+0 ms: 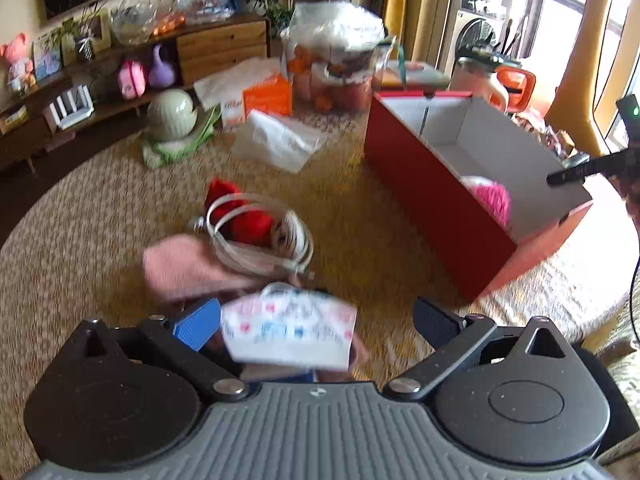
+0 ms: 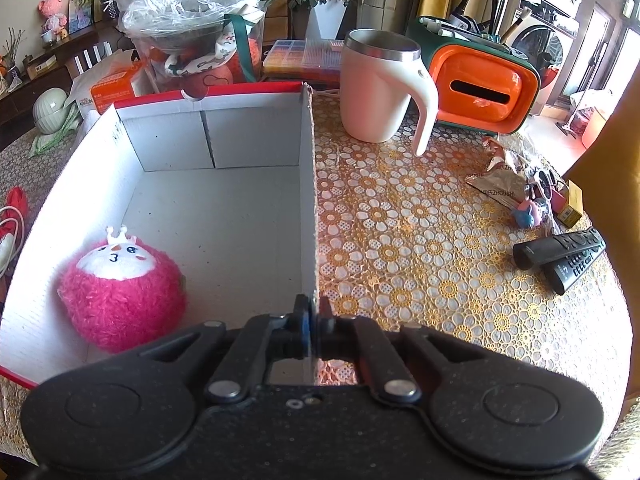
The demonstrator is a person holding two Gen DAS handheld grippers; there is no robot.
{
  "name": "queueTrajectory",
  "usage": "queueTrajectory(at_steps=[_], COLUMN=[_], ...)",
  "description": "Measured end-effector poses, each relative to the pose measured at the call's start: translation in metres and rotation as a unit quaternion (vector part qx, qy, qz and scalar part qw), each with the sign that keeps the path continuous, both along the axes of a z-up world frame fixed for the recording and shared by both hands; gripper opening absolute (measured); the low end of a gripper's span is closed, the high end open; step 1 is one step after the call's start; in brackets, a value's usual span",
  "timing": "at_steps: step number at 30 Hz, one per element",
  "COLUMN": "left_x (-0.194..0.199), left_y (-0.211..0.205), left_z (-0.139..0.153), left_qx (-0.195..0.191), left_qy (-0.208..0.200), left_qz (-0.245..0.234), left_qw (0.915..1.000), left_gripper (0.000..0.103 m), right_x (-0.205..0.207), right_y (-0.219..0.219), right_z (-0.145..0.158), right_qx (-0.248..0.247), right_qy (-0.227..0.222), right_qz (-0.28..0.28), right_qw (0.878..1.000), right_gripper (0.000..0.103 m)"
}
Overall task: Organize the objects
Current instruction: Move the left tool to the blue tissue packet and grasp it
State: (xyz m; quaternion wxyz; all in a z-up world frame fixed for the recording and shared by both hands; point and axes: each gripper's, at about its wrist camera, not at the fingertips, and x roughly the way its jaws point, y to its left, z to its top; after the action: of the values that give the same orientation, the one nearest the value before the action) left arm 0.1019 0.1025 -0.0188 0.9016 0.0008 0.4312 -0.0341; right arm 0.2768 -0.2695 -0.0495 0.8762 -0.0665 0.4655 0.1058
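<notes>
Setting: living room table under a gold floral lace cloth [image 2: 420, 216], crowded at the back with bags, a white mug [image 2: 376, 88] and an orange organiser [image 2: 480, 92]; your work area is the nearer part.
Box: the red box [image 1: 436, 216], white inside, stands open on the cloth as the place for loose things. It already holds the pink plush ball [image 2: 120, 292], sitting in its near left corner.
Right gripper: your right gripper [image 2: 314, 312] is clamped on the box's right wall, one finger inside and one outside. That looks like bracing, so the box will not slide as things are dropped in.
Left gripper: your left gripper [image 1: 316, 320] is spread wide, with the patterned face mask [image 1: 288, 328] lying between the fingers but not pinched. The picture is blurred, so contact is hard to judge.
Pile: just past the mask lie a pink cloth [image 1: 188, 268], a coiled white cable [image 1: 260, 236] and something red [image 1: 240, 216], well left of the box.
Next: you probably need to close on the mask first, since it is nearest.
</notes>
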Motion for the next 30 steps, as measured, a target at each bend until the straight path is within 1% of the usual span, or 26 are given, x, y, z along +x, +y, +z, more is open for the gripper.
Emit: queueTrajectory(at_steps=[2, 7, 11, 15, 18, 21, 23, 24, 26, 28, 29, 30], left_x=[-0.009, -0.022, -0.026, -0.026, -0.026, -0.027, -0.028, -0.029, -0.028, -0.029, -0.029, -0.03], left_y=[0.001, 0.006, 0.006, 0.01, 0.009, 0.007, 0.006, 0.006, 0.007, 0.007, 0.007, 0.007], left_z=[-0.011, -0.043, -0.064, -0.077, -0.081, -0.082, -0.083, -0.083, -0.085, -0.086, -0.086, -0.085], left_qx=[0.003, -0.01, 0.008, 0.017, 0.017, 0.021, 0.023, 0.023, 0.02, 0.019, 0.02, 0.021], left_qy=[0.007, 0.032, 0.036, 0.046, 0.044, 0.042, 0.044, 0.046, 0.052, 0.052, 0.051, 0.051], left_qz=[0.012, 0.041, 0.05, 0.066, 0.069, 0.065, 0.064, 0.065, 0.067, 0.068, 0.069, 0.07], left_qw=[0.9999, 0.9986, 0.998, 0.9967, 0.9965, 0.9968, 0.9967, 0.9966, 0.9962, 0.9961, 0.9961, 0.996], left_gripper=[0.103, 0.103, 0.103, 0.102, 0.101, 0.093, 0.082, 0.079, 0.065, 0.062, 0.055, 0.052], right_x=[0.0, 0.0, 0.0, 0.0, 0.0, 0.0, 0.0, 0.0, 0.0, -0.001, -0.001, 0.0], right_y=[0.0, 0.002, 0.003, 0.003, 0.003, 0.003, 0.003, 0.003, 0.003, 0.003, 0.003, 0.003], right_z=[0.0, 0.001, 0.0, 0.0, 0.0, 0.0, 0.0, 0.0, 0.0, 0.0, 0.0, 0.0], right_qx=[-0.002, -0.005, -0.008, -0.008, -0.008, -0.008, -0.009, -0.008, -0.009, -0.009, -0.009, -0.009], right_qy=[0.0, 0.0, 0.0, 0.001, 0.0, 0.0, 0.0, 0.0, 0.0, 0.0, 0.0, 0.0], right_qz=[0.0, 0.0, 0.001, 0.001, 0.001, 0.001, 0.001, 0.001, 0.001, 0.001, 0.001, 0.001], right_qw=[1.0, 1.0, 1.0, 1.0, 1.0, 1.0, 1.0, 1.0, 1.0, 1.0, 1.0, 1.0], right_gripper=[0.003, 0.003, 0.004, 0.004, 0.004, 0.004, 0.004, 0.004, 0.004, 0.004, 0.004, 0.004])
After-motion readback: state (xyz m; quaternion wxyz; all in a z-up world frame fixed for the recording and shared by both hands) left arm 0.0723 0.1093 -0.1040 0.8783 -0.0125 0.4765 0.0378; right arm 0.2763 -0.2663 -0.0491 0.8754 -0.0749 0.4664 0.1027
